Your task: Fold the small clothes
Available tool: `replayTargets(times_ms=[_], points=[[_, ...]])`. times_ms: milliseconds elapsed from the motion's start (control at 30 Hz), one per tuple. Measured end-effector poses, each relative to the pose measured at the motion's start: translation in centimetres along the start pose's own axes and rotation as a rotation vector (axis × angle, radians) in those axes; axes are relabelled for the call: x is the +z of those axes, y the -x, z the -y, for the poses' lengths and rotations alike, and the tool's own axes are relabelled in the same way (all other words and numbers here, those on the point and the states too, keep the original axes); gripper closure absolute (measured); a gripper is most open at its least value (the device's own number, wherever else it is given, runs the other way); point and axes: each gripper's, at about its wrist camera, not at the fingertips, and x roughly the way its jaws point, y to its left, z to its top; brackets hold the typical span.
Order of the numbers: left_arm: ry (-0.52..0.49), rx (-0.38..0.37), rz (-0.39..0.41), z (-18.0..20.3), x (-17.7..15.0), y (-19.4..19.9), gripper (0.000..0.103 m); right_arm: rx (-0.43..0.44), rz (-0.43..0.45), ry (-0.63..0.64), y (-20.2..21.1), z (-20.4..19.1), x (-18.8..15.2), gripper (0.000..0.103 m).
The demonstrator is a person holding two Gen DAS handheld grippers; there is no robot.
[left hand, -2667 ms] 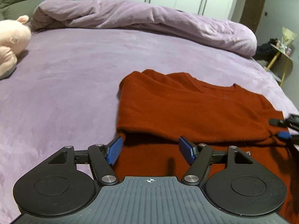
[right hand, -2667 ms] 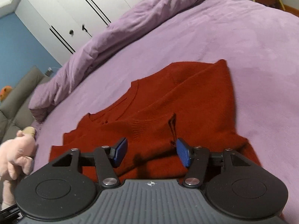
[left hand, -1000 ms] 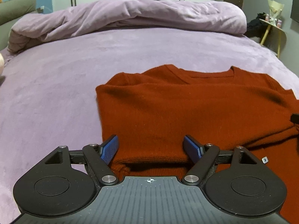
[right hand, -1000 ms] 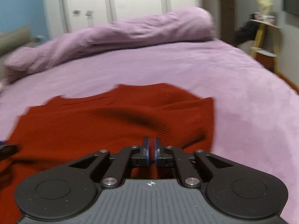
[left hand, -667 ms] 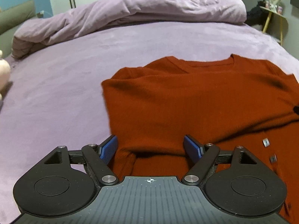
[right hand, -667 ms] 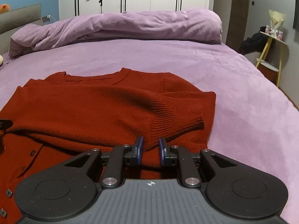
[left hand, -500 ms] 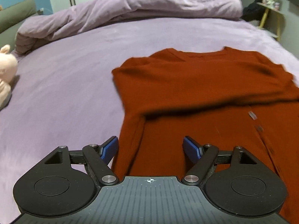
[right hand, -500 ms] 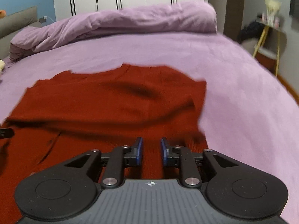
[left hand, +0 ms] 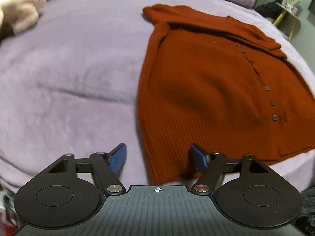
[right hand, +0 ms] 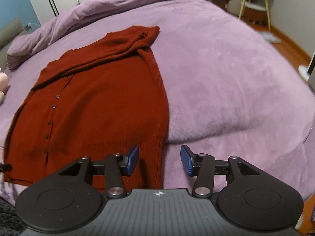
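A rust-red buttoned cardigan (left hand: pixel 206 82) lies flat on the purple bed, both sleeves folded across its upper part. It also shows in the right wrist view (right hand: pixel 98 102). My left gripper (left hand: pixel 158 158) is open and empty, with the hem's left corner between its blue pads. My right gripper (right hand: pixel 159 160) is open and empty over the hem's right corner, its left pad over the ribbing and its right pad over the bedcover.
A pink plush toy (left hand: pixel 21 13) lies at the far left of the bed. A rolled purple duvet (right hand: pixel 102 11) runs along the far side. A yellow-legged side table (right hand: pixel 254 5) stands past the bed's right edge, over wooden floor.
Both grippers pulled back from the folded sleeves to the hem end of the cardigan. The right gripper, shut a second ago, has opened wide. The left stayed open.
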Motion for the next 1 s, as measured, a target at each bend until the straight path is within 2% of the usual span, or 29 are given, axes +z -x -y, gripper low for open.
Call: replayTargets(times_ms=[100, 167, 233, 300, 367, 500, 633, 733, 800, 867, 1000], points=[[0.015, -0.061, -0.018, -0.5, 0.3, -0.3, 0.033, 0.101, -0.066, -0.065, -0.9, 0.7, -0.2, 0.059], [0.041, -0.062, -0.03, -1.0, 0.5, -0.6, 0.038, 0.136, -0.091, -0.101, -1.6, 0.9, -0.6, 0.067], [0.058, -0.078, -0.034, -1.4, 0.5, -0.5, 0.045, 0.15, -0.098, -0.141, -2.2, 1.3, -1.2, 0.071], [0.067, -0.092, -0.037, -1.6, 0.5, -0.5, 0.067, 0.167, -0.085, -0.176, -2.2, 1.8, -1.5, 0.082], [0.074, -0.128, -0.051, -1.9, 0.7, -0.6, 0.075, 0.186, -0.088, -0.213, -2.1, 2.4, -1.7, 0.095], [0.098, -0.166, -0.065, -2.0, 1.0, -1.0, 0.093, 0.235, -0.089, -0.248, -2.1, 2.9, -1.8, 0.098], [0.146, -0.247, -0.013, -2.3, 1.9, 0.0, 0.095, 0.345, -0.087, -0.329, -2.1, 3.4, -1.6, 0.098], [0.179, -0.284, 0.084, -2.3, 4.0, 1.6, 0.095, 0.441, -0.059, -0.411, -2.1, 3.8, -0.5, 0.099], [0.182, -0.277, 0.155, -2.1, 5.7, 2.2, 0.095, 0.469, -0.017, -0.423, -2.0, 3.6, 1.1, 0.099], [0.177, -0.246, 0.218, -1.5, 8.0, 2.4, 0.095, 0.458, 0.032, -0.403, -2.1, 2.9, 2.9, 0.099], [0.187, -0.184, 0.296, -0.5, 11.8, 1.1, 0.095, 0.371, 0.15, -0.296, -2.9, 0.2, 7.5, 0.099]])
